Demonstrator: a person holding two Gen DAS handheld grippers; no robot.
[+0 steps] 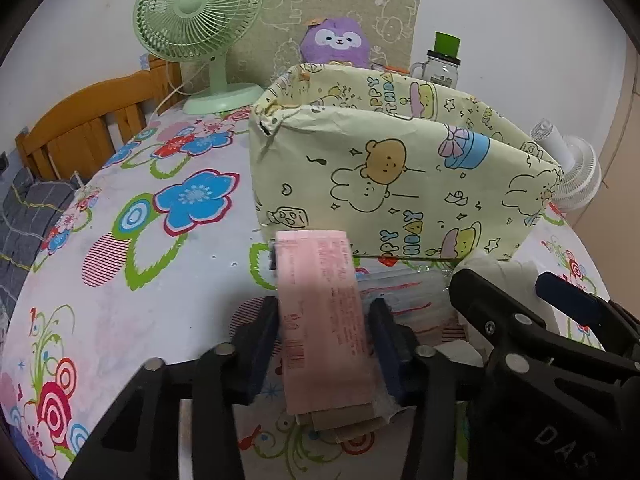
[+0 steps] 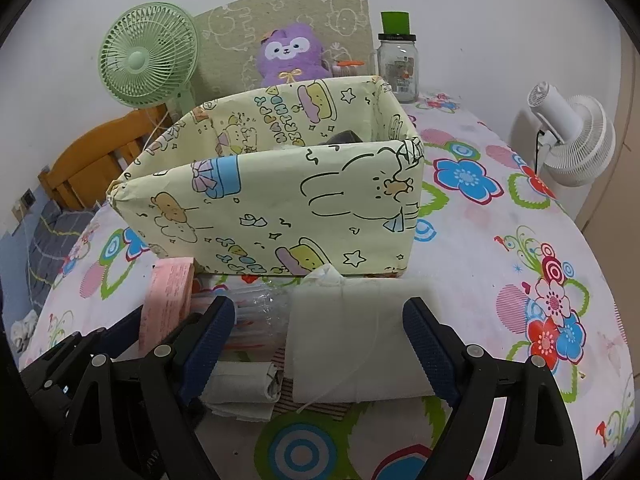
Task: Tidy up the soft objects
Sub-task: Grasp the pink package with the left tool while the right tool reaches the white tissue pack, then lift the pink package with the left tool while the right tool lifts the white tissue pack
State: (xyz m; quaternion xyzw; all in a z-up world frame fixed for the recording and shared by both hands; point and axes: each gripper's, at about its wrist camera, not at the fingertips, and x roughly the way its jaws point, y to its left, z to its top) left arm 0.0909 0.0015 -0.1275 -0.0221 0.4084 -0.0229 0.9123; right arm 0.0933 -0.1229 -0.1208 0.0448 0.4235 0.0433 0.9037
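Little was done: the left hand-held gripper (image 1: 325, 344) pinched the pink packet (image 1: 320, 304), the right hand-held gripper (image 2: 320, 344) gaped wide over the white pouch (image 2: 352, 340), both outside the box (image 2: 280, 208).

Pink pack (image 1: 320, 312), white pad (image 2: 352, 336) flat before cartoon-print box (image 2: 280, 200).

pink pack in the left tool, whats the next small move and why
Probably lift the pink pack up toward the open box just behind it. The left tool has both pads against the pack's sides, so it looks gripped.
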